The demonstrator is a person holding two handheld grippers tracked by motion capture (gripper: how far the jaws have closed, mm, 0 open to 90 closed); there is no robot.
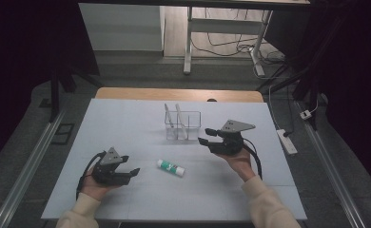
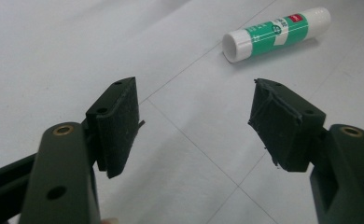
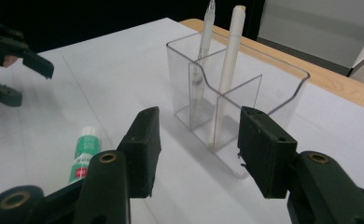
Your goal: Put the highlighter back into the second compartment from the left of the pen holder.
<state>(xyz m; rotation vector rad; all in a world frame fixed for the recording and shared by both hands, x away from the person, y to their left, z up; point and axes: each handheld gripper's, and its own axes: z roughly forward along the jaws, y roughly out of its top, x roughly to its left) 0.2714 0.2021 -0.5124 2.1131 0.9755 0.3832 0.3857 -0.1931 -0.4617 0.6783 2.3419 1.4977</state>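
Note:
A white and green glue stick (image 1: 170,167) lies flat on the white table (image 1: 126,128), between my two hands. Ahead of the left gripper's jaws the glue stick (image 2: 276,32) lies up and to the right. My left gripper (image 1: 131,171) rests low at the near left, open and empty, pointing right toward the stick. My left gripper (image 2: 194,126) has a wide gap between its pads. A clear plastic holder (image 1: 182,124) with two pens (image 3: 227,79) stands at the table's middle. My right gripper (image 1: 206,136) hovers just right of the holder, open and empty. My right gripper (image 3: 196,149) faces the holder (image 3: 273,88).
The far edge of the table shows a wooden strip (image 1: 179,93). Beyond it stand a metal desk frame (image 1: 221,28) and loose cables on the floor. A power strip (image 1: 287,140) lies on the floor at the right. In the right gripper view the left gripper (image 3: 17,65) sits at the far left.

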